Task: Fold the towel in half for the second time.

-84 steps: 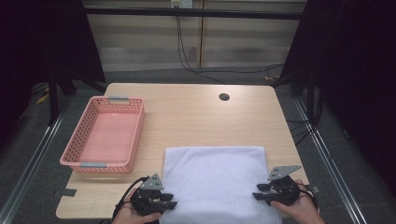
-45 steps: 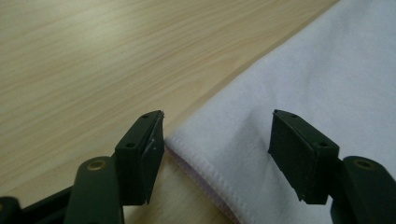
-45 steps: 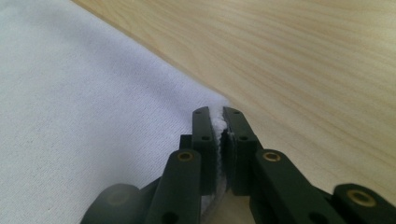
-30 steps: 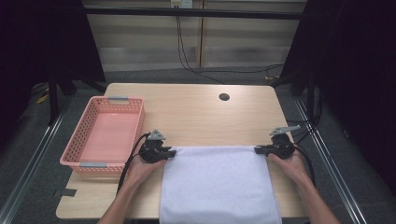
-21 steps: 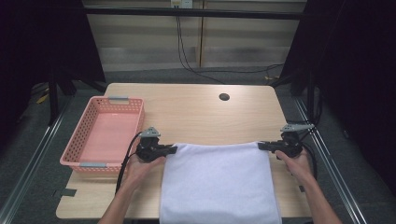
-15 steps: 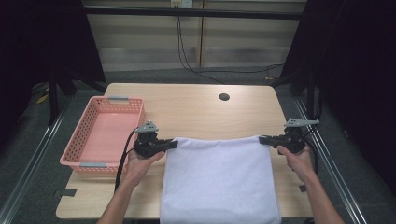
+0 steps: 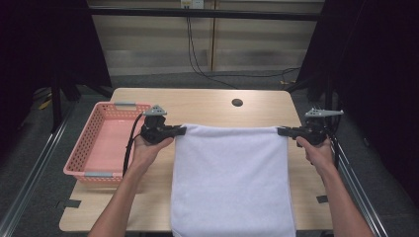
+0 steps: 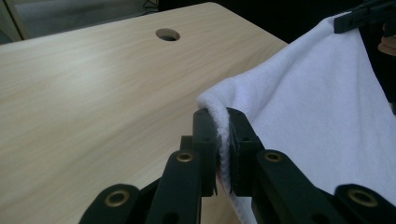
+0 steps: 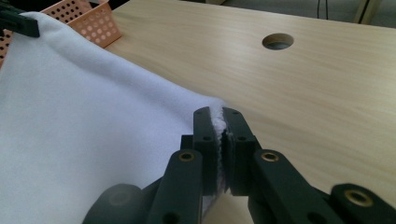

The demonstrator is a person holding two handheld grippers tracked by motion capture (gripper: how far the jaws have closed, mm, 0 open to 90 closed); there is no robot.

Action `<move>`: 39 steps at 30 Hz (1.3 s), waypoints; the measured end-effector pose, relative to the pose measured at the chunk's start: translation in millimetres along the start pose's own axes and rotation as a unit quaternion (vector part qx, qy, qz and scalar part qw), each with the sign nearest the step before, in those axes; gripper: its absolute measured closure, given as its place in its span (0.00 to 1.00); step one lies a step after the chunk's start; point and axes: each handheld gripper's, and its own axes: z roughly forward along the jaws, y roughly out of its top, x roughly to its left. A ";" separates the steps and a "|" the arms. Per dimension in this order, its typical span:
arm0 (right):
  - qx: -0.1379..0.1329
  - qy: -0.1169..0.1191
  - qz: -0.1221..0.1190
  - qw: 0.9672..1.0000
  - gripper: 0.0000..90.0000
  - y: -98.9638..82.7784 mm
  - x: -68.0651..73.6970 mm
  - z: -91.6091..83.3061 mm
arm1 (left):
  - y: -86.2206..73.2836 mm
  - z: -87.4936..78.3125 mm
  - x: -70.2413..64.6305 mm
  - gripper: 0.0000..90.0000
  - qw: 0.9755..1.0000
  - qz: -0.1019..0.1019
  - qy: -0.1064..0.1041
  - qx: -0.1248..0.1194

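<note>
Since the earlier frame we have raised the white towel's (image 7: 230, 182) far edge off the tabletop (image 7: 207, 101), and it now hangs stretched between our hands, its lower part draping over the near edge. The left gripper (image 7: 179, 131) is clamped on the towel's left corner and the right gripper (image 7: 282, 131) on its right corner, jaws pressed tight on the cloth. To do this well, we judge, keep both corners level and taut; the far half lies bare except a small hole (image 7: 237, 102), while the pink basket (image 7: 84, 148) crowds the left edge.
</note>
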 end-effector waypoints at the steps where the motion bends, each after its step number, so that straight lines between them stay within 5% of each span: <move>1: 0.000 -0.002 0.000 1.000 0.95 4.0 -1.9 2.3 | 3.7 1.3 2.7 0.93 1.000 0.000 0.006 0.002; 9: -0.019 -0.022 0.007 1.000 0.95 34.0 -9.8 14.5 | 20.3 4.1 18.0 0.93 0.999 -0.010 0.021 -0.022; 13: -0.021 -0.031 0.001 0.999 0.95 51.4 -14.6 15.6 | 23.2 0.8 27.2 0.93 0.997 -0.041 0.020 -0.059; 16: -0.029 -0.025 -0.001 0.999 0.95 55.1 -11.3 13.2 | 18.0 1.9 22.5 0.93 0.998 -0.021 0.028 -0.044; 30: -0.050 0.040 -0.035 0.997 0.95 -5.5 36.0 -30.1 | -19.8 -33.2 -43.1 0.93 0.998 0.042 -0.010 -0.049; 39: -0.027 0.061 -0.038 0.997 0.95 -63.9 58.8 -51.1 | -67.1 -47.0 -68.8 0.93 0.998 0.029 -0.040 -0.037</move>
